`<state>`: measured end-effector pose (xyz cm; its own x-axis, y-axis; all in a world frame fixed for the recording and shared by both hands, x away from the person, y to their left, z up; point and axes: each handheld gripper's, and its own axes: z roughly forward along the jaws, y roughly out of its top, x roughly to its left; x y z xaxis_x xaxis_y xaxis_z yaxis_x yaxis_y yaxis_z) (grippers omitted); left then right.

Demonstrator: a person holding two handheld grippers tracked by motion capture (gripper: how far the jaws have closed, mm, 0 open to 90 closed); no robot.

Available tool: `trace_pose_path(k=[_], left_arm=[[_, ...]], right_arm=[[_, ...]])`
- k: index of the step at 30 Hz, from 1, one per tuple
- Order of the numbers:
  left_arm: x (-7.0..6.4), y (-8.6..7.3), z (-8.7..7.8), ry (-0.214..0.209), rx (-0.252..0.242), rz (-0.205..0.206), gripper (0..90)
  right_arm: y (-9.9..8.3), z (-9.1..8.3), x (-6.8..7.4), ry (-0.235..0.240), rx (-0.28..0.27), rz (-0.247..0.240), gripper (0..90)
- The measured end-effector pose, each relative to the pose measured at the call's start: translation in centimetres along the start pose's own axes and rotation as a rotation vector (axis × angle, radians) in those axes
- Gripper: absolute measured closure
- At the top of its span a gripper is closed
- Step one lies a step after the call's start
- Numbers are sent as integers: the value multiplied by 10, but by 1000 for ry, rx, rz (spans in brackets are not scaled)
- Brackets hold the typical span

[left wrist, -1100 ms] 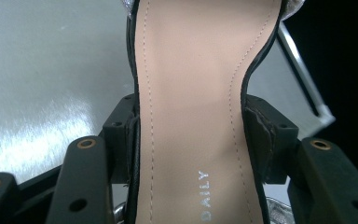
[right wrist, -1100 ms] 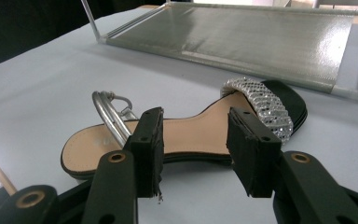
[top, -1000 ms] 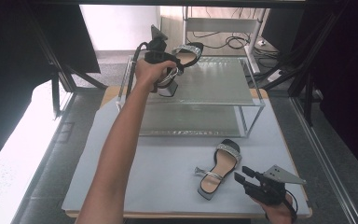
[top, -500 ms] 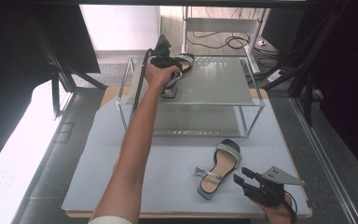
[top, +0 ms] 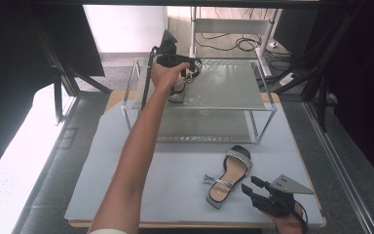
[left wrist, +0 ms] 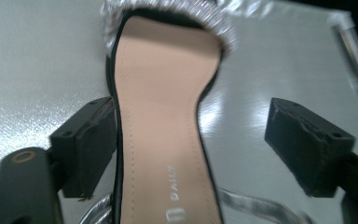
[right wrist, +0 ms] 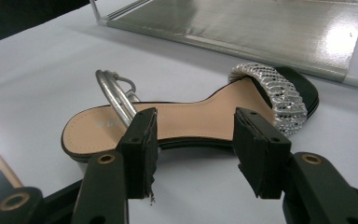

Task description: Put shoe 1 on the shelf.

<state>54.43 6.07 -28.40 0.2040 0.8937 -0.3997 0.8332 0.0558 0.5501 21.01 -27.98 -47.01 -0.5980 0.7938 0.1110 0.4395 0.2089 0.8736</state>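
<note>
A black sandal with a tan insole and a silver toe strap (top: 189, 75) lies on the top shelf of a glass-and-metal rack (top: 229, 87). My left gripper (top: 177, 63) is over it and open. In the left gripper view the sandal (left wrist: 163, 116) runs between the jaws of my left gripper (left wrist: 191, 121), with the left one at its edge and the right one well apart. The matching sandal (top: 228, 174) lies flat on the pale mat (top: 165, 185). My right gripper (top: 259, 191) stands open just short of that sandal (right wrist: 186, 115), its jaws (right wrist: 193, 140) holding nothing.
The rack has a lower shelf (top: 209, 129) and thin metal posts at its corners. Dark frame bars stand to the left and right of the table. Cables and a metal stand lie on the floor beyond the rack (top: 238, 41).
The left hand has moved left and down, bringing its sandal onto the rack's top shelf. The right gripper and the sandal on the mat have stayed put.
</note>
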Motion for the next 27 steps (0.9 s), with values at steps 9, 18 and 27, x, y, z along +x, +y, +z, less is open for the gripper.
trace_pose_path(k=[9,18,27], left_arm=[[4,-28,-52,-112,-47,203,253],[18,-83,-83,-183,-58,314,284],[41,-139,-99,-283,-31,370,292]], right_arm=[[3,-6,-2,-1,-22,15,499],[8,-6,9,18,-36,-12,567],[10,0,15,31,-16,-32,715]])
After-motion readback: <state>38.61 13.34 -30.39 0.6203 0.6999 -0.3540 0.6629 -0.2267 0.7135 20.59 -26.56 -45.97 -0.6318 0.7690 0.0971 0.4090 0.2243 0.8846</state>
